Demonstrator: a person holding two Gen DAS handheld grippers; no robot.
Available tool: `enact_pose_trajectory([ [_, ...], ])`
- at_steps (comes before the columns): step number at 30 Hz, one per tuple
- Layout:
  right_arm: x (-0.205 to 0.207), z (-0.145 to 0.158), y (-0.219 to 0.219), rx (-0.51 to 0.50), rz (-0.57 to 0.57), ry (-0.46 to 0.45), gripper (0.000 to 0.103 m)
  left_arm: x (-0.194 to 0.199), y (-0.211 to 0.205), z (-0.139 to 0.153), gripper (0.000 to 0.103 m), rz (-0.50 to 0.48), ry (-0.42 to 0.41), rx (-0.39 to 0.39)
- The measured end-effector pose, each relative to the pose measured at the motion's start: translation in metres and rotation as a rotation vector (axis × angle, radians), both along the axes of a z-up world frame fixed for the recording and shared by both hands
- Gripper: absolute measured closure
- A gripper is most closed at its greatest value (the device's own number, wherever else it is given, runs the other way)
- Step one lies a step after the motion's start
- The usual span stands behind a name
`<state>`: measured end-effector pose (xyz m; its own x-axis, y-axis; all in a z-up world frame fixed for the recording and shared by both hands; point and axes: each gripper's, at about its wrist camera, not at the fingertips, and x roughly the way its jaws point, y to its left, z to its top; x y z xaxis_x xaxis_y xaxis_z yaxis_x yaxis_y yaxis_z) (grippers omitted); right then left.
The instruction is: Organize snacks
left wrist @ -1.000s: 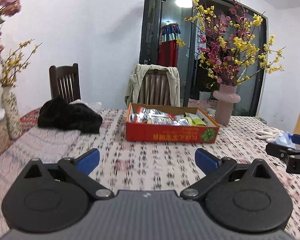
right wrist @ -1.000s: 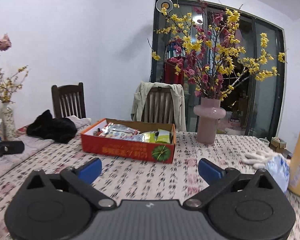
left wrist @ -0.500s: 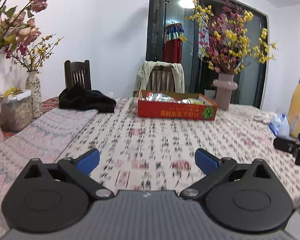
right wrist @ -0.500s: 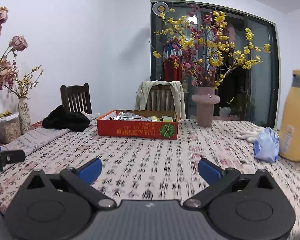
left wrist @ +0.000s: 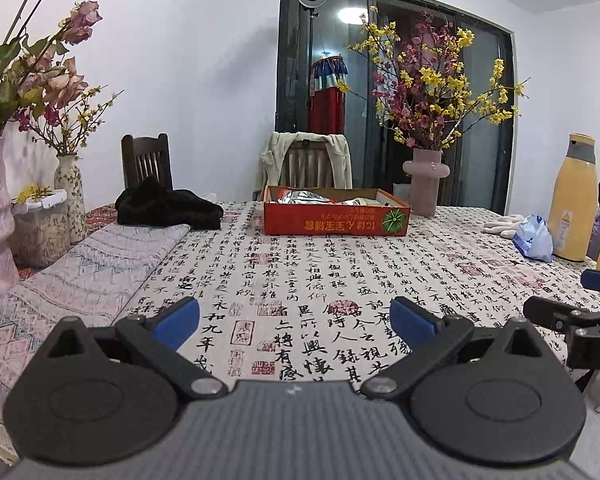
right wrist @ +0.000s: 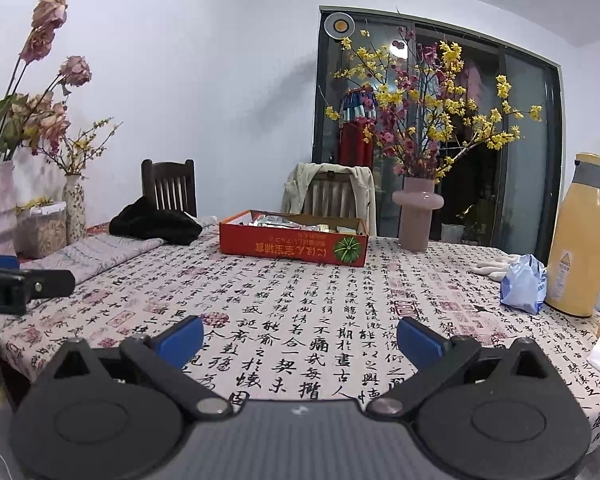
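A red cardboard box [left wrist: 336,220] holding several foil and green snack packets [left wrist: 302,198] stands at the far middle of the table; it also shows in the right wrist view [right wrist: 294,245]. My left gripper [left wrist: 294,322] is open and empty, low over the near table edge, far from the box. My right gripper [right wrist: 300,340] is open and empty, also near the front edge. Each gripper shows at the side of the other's view.
A calligraphy-print tablecloth [left wrist: 320,280] covers the table. A pink vase with flowering branches [left wrist: 425,188] stands right of the box. A yellow thermos [right wrist: 580,240], blue plastic bag [right wrist: 524,284] and white gloves [right wrist: 496,266] lie right. Black cloth [left wrist: 164,208], vases and chairs sit left and behind.
Both grippers have pulled back from the box toward the near table edge, so the box looks smaller and farther. Both stayed open and empty.
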<state>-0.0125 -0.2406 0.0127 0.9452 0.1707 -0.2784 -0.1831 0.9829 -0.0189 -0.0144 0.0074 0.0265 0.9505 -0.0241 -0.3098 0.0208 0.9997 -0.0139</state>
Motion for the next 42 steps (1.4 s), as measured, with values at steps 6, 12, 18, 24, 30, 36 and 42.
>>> enact_pose_trajectory([
  [6, -0.0010, 0.0070, -0.0013, 0.028, -0.002, -0.013, 0.000, -0.0002, -0.0008, 0.0001, 0.000, -0.003, -0.001, 0.002],
  [12, 0.0009, 0.0064, 0.0011, 0.048, 0.039, 0.017, 0.000, -0.0009, -0.0012, 0.0005, 0.000, -0.004, -0.004, 0.005],
  [18, 0.0008, 0.0065, 0.0003, 0.048, 0.021, 0.009, 0.000, -0.0023, -0.0019, 0.0007, 0.000, -0.003, -0.009, 0.009],
  [24, 0.0007, 0.0059, 0.0000, 0.049, 0.017, 0.007, 0.000, -0.0025, -0.0020, 0.0014, 0.000, -0.003, -0.009, 0.011],
  [30, 0.0007, 0.0052, -0.0007, 0.049, 0.017, 0.009, 0.000, -0.0030, -0.0021, 0.0019, 0.000, -0.001, -0.012, 0.012],
  [36, 0.0016, 0.0056, -0.0017, 0.055, 0.011, 0.016, 0.000, -0.0034, -0.0028, 0.0020, 0.000, 0.001, -0.013, 0.014],
  [42, 0.0029, 0.0036, -0.0017, 0.055, 0.011, 0.021, 0.000, -0.0033, -0.0028, 0.0021, 0.000, 0.002, -0.012, 0.014],
])
